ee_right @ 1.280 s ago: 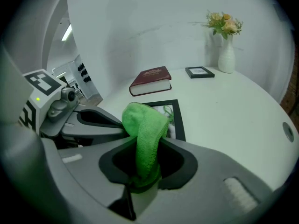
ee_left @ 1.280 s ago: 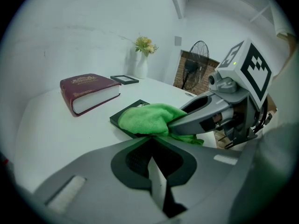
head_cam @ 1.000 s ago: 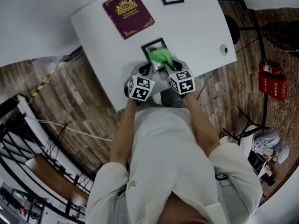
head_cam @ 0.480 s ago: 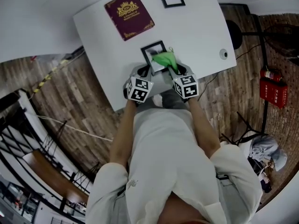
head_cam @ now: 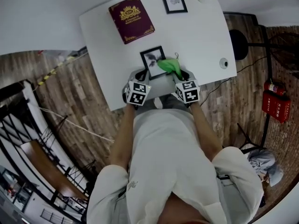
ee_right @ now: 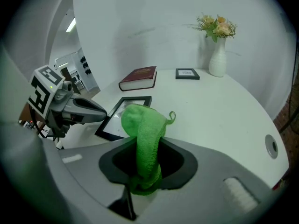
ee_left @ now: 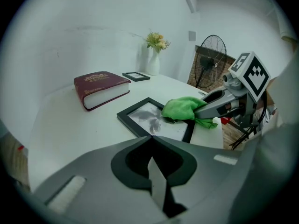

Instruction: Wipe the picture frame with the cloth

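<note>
The black picture frame [head_cam: 152, 61] lies flat on the white table [head_cam: 201, 31], near its front edge. My right gripper [ee_right: 145, 146] is shut on the green cloth [ee_right: 141, 129], whose bunched end hangs out past the jaws. In the left gripper view the cloth [ee_left: 183, 108] rests over the far right corner of the frame [ee_left: 149, 118]. My left gripper [ee_left: 151, 135] is shut, its tips at the frame's near edge with nothing visibly between them. In the head view the cloth [head_cam: 170, 66] sits at the frame's right edge.
A maroon book [head_cam: 131, 18] lies at the back left of the table, and a small black frame [head_cam: 174, 1] lies behind it. A white vase of flowers [ee_right: 217, 55] stands at the back right. A cable hole [head_cam: 224, 63] is near the table's right edge.
The right gripper has drawn the cloth from the middle of the frame's glass toward its right edge. The left gripper has stayed at the frame's near edge.
</note>
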`<state>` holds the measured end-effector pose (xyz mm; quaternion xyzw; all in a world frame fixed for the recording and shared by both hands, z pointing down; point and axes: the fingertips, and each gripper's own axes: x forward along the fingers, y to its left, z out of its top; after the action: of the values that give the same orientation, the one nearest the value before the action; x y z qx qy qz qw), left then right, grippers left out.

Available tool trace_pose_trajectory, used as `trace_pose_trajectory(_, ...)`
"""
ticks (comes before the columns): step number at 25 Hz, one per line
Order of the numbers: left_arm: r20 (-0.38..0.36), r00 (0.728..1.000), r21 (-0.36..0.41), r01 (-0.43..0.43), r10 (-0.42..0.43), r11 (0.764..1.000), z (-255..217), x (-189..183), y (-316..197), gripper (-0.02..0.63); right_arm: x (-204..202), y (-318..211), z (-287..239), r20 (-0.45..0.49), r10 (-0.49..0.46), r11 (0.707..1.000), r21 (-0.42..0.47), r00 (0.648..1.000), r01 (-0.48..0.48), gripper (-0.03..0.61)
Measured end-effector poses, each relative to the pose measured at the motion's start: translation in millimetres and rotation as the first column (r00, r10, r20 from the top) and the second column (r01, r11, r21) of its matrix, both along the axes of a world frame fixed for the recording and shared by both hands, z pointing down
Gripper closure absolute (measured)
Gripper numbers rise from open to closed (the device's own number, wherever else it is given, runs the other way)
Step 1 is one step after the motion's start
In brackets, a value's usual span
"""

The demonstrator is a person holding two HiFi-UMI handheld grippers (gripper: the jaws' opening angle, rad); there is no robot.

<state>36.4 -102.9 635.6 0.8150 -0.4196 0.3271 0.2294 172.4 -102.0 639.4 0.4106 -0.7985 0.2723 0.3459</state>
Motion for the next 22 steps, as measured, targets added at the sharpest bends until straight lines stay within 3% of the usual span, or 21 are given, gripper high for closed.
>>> trace_pose_trajectory(5, 0.016, 0.997, 0.014, 0.069, -0.070, 0.997, -2, -5, -2, 0.594, -4, -5, -12, 0.020, -0.052, 0.998, 0.034, 0.998, 0.051, 0.483)
trace_pose_trajectory(12, -0.054, 0.983, 0.112, 0.180, -0.175, 0.977, -48, -11, -4, 0.594, -14, -29, -66, 0.097, -0.135, 0.979, 0.164, 0.986, 0.118, 0.483)
trace_pose_trajectory(17, -0.081, 0.972, 0.198, 0.234, -0.222, 0.952, -90, -11, -5, 0.594, -24, -43, -112, 0.133, -0.217, 0.948, 0.265, 0.967, 0.176, 0.483)
trace_pose_trajectory(22, -0.106, 0.964, 0.271, 0.263, -0.243, 0.926, -125, -5, -3, 0.594, -34, -44, -150, 0.113, -0.318, 0.890, 0.377, 0.941, 0.256, 0.487)
